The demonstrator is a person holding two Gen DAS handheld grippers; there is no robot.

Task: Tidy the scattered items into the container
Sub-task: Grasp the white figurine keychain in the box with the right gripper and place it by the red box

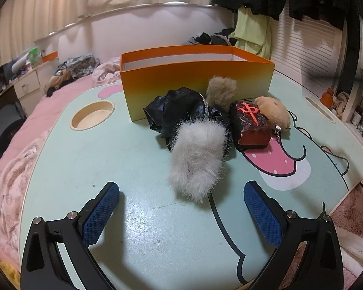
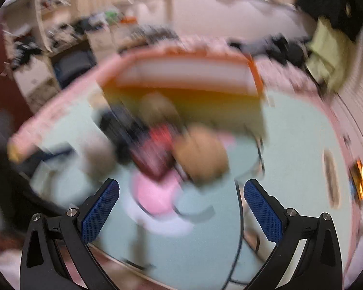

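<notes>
An orange box (image 1: 196, 82) stands open-topped on the mint bed table (image 1: 89, 159). In front of it lie a white fur piece (image 1: 197, 159), a crumpled black item (image 1: 179, 111), a tan fur tuft (image 1: 221, 91), a dark red block with a red character (image 1: 251, 125) and a tan plush (image 1: 276, 113). My left gripper (image 1: 181, 191) is open just short of the white fur, nothing between its fingers. The right wrist view is blurred; my right gripper (image 2: 181, 191) is open and empty above the table, with the tan plush (image 2: 202, 157), red block (image 2: 155, 154) and orange box (image 2: 186, 91) beyond it.
A round cup recess (image 1: 93, 118) sits in the table's left part and a slot handle (image 1: 320, 108) at its right edge. Pink bedding (image 1: 17, 149) surrounds the table. Drawers (image 1: 26, 84) stand far left, hanging clothes (image 1: 254, 31) far right.
</notes>
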